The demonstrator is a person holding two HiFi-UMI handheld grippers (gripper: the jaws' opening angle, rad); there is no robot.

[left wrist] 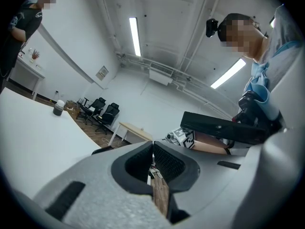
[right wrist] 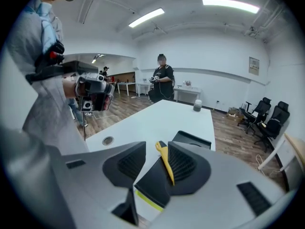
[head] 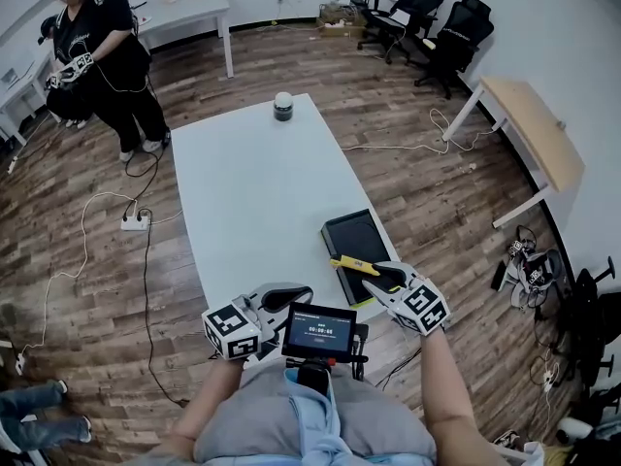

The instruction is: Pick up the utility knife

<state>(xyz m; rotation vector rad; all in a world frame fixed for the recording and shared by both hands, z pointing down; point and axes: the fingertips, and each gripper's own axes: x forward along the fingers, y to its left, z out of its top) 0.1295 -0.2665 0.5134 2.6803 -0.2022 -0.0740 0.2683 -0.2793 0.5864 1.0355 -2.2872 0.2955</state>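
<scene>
The right claw [head: 380,278] is held released over the near right part of the counter [head: 262,183], tilted downward, with its jaws standing wide apart. The knife [head: 354,265], yellow and slim, is seen between those jaws in the right gripper view [right wrist: 165,162]. There it lies close along the jaw on the far side from the left claw, and whether that pad touches it cannot be told. No grip on it is shown. The knife is laid flat on a black tray [head: 351,236], which sits under and just ahead of the right claw, near the counter's right edge. A yellow-green strip is seen along the tray's near edge.

The left claw [head: 291,294] is held level beside the right claw, at the counter's near edge. In its own view its jaws [left wrist: 153,144] are clenched together with nothing between them.

A small screen [head: 318,330] is carried just behind and between the two claws. A jar [head: 283,106] stands well ahead of both claws at the counter's far end. A person [head: 102,56] stands on the floor beyond it, ahead and left of the left claw.
</scene>
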